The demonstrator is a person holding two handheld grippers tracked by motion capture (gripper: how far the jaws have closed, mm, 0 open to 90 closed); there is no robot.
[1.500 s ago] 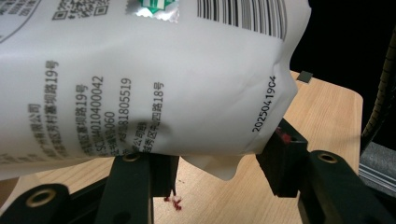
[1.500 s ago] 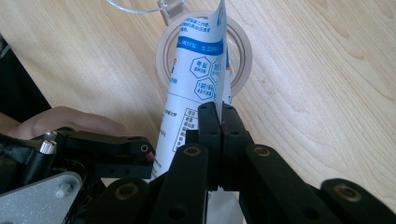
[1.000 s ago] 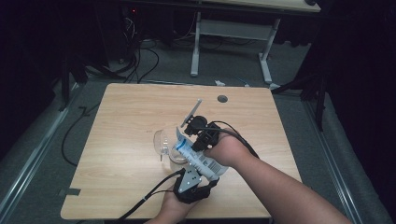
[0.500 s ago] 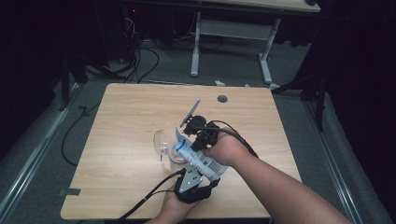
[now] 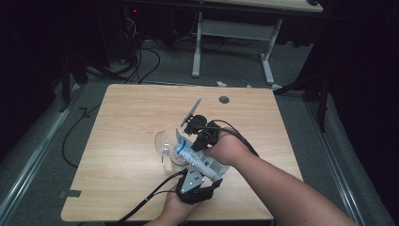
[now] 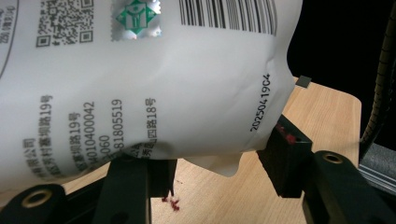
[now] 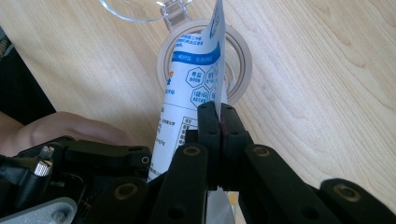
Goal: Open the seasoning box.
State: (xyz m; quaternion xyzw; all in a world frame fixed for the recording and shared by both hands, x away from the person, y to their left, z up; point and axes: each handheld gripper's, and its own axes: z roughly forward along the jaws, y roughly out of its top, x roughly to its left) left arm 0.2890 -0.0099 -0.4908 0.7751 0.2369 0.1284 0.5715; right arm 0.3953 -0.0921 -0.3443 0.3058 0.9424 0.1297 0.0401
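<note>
A white printed pouch (image 5: 200, 157) is held above the near middle of the wooden table (image 5: 131, 117), its long axis slanted from the near right up to the far left in the high view, with its upper end tipped over the mouth of a clear container (image 5: 175, 155). In the right gripper view the pouch (image 7: 194, 84) is seen pointing down into the container's beige round rim (image 7: 243, 60), beside which a clear hinged lid (image 7: 135, 11) lies open on the table. The right gripper (image 7: 218, 116) is clamped on the thin edge of the pouch, its jaws pressed flat together over the film. The left gripper (image 6: 219, 158) is set under the pouch's lower end (image 6: 140, 84), whose bulging bottom is seated between the two black jaws; the right-hand jaw is seen against the film, but whether both pads press cannot be told. In the high view the right hand (image 5: 226, 148) is reached in from the near right with the forearm slanted across the table edge, and the left hand (image 5: 181, 207) is raised from the near edge below the pouch.
</note>
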